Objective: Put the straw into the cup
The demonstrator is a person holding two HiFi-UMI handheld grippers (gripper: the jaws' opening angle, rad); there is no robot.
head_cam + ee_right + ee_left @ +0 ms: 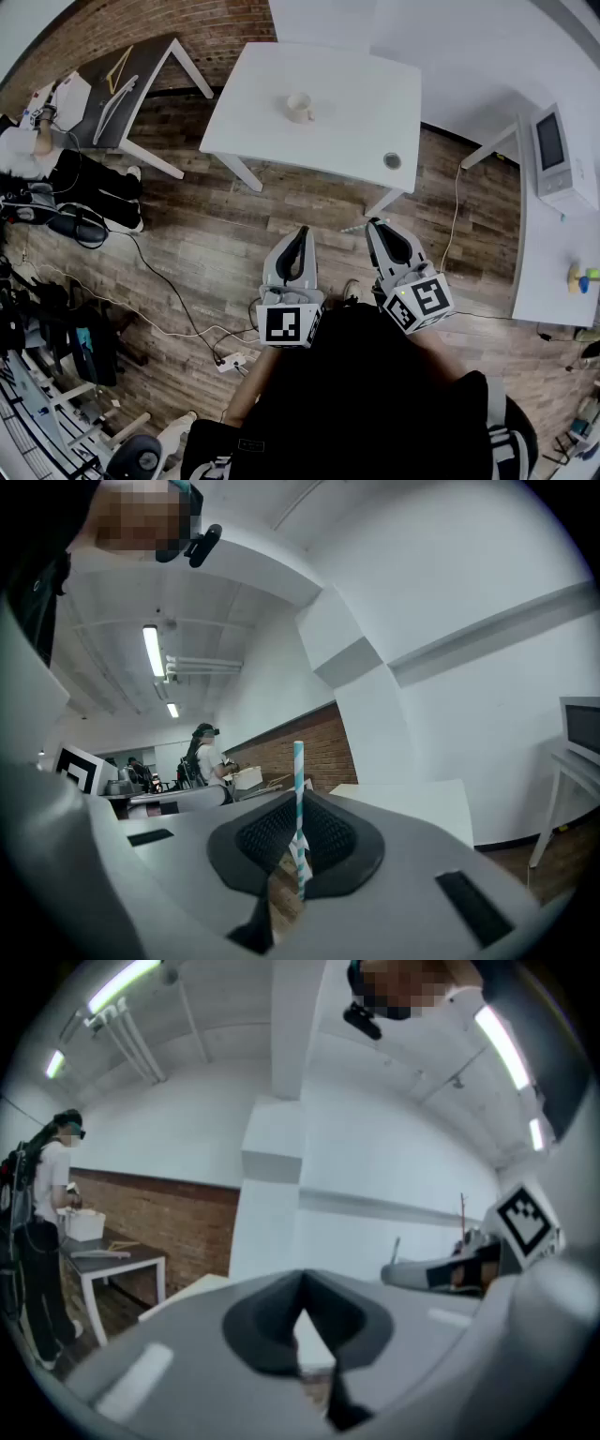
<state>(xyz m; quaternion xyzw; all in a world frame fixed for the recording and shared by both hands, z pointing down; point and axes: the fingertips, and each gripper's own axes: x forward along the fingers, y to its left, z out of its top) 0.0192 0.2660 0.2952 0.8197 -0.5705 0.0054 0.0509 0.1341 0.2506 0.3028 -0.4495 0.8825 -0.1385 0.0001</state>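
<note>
A white cup (299, 107) stands on the white table (347, 122) ahead of me, well beyond both grippers. My right gripper (376, 226) is shut on a teal-and-white striped straw (299, 803). The straw stands upright between the jaws in the right gripper view, and in the head view the straw (353, 228) pokes out to the left of the jaws. My left gripper (299, 232) hovers beside it over the wooden floor, its jaws closed together with nothing between them. Both grippers are short of the table's near edge.
A small round lid-like object (392, 160) lies near the table's right front corner. A dark table (141, 70) and a person (66, 173) are at the left. A white counter with a microwave (555, 150) runs along the right. Cables (178, 314) trail across the floor.
</note>
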